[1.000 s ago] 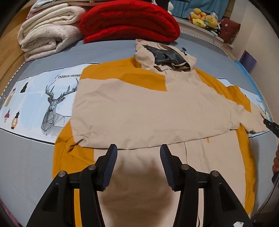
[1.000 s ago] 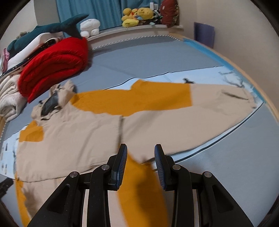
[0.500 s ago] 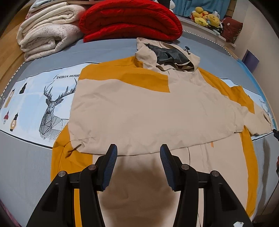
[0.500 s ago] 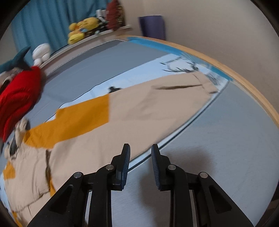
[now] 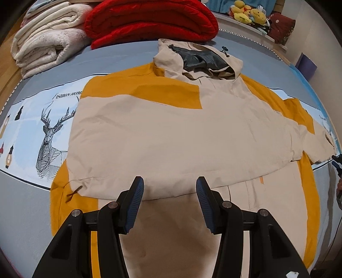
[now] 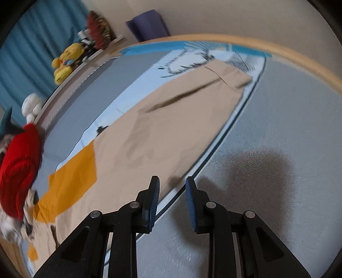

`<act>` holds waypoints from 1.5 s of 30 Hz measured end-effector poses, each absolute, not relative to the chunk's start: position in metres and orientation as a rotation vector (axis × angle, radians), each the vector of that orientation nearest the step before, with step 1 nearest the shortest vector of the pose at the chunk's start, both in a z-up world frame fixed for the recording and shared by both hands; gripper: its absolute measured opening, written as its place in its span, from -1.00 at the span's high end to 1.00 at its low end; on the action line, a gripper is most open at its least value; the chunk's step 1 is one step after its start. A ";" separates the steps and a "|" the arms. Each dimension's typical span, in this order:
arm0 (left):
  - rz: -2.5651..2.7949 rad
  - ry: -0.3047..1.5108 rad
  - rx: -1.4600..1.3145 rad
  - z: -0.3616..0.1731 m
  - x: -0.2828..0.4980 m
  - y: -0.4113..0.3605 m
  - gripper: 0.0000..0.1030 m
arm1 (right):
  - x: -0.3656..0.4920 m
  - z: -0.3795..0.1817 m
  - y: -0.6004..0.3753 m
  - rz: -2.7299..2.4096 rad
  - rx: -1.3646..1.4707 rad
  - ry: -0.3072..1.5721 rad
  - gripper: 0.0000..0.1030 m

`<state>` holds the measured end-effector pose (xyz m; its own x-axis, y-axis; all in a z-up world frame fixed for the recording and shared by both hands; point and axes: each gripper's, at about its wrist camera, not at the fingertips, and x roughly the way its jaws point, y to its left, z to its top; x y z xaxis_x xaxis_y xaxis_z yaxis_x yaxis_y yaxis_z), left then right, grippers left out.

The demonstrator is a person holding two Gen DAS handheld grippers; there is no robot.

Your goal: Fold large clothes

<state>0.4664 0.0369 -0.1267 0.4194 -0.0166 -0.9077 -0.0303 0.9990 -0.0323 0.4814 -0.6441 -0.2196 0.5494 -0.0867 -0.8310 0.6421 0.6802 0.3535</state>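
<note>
Left wrist view: jacket (image 5: 171, 132), beige with mustard panels, lies spread flat on the bed (image 5: 128, 55), hood (image 5: 198, 59) toward the folded red blanket (image 5: 149, 19) and cream blanket (image 5: 47, 47).
Fold state: 1 sleeve (image 5: 119, 149) lies folded across the chest; its cuff sits just above the left gripper (image 5: 168, 193).
Left gripper: fingers spread wide, nothing between them, hovering over the jacket's lower body.
Right edge: a dark tip of the right gripper (image 5: 337, 162) shows near the other sleeve's cuff (image 5: 320, 145), mostly cut off.
Right wrist view: right gripper (image 6: 172, 202), released and empty, sits over the sleeve's near edge where it meets the grey sheet (image 6: 277, 128).
Outstretched sleeve (image 6: 181, 119): lies flat along the printed stripe (image 6: 181, 64), cuff at the far end by the bed's rim.
Progress: early, by my judgement; 1 sleeve is in, the 2nd sleeve, hood and body folds remain.
Hard to read: the right view is motion-blurred, so contact with the cloth cannot be told; the jacket's hem is hidden under the left gripper.
</note>
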 end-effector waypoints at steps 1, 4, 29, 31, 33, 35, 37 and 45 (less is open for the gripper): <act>0.010 1.139 -0.046 -0.128 0.467 0.037 0.08 | 0.482 -0.226 -0.650 -0.480 0.739 0.891 0.48; 0.025 1.144 -0.052 -0.131 0.471 0.040 0.08 | 0.483 -0.237 -0.663 -0.489 0.804 0.890 0.48; 0.080 1.121 -0.101 -0.121 0.479 0.074 0.08 | 0.520 -0.230 -0.697 -0.578 0.778 0.817 0.92; 0.086 1.109 -0.115 -0.115 0.478 0.079 0.08 | 0.526 -0.205 -0.684 -0.576 0.712 0.766 0.95; 0.092 1.099 -0.133 -0.110 0.477 0.084 0.08 | 0.533 -0.179 -0.665 -0.566 0.631 0.731 0.96; 0.093 1.088 -0.156 -0.105 0.476 0.089 0.08 | 0.544 -0.147 -0.633 -0.517 0.533 0.691 0.96; 0.087 1.075 -0.180 -0.097 0.474 0.093 0.08 | 0.552 -0.118 -0.595 -0.450 0.454 0.664 0.96; 0.065 1.037 -0.243 -0.072 0.452 0.106 0.08 | 0.542 -0.042 -0.345 0.119 0.201 0.651 0.96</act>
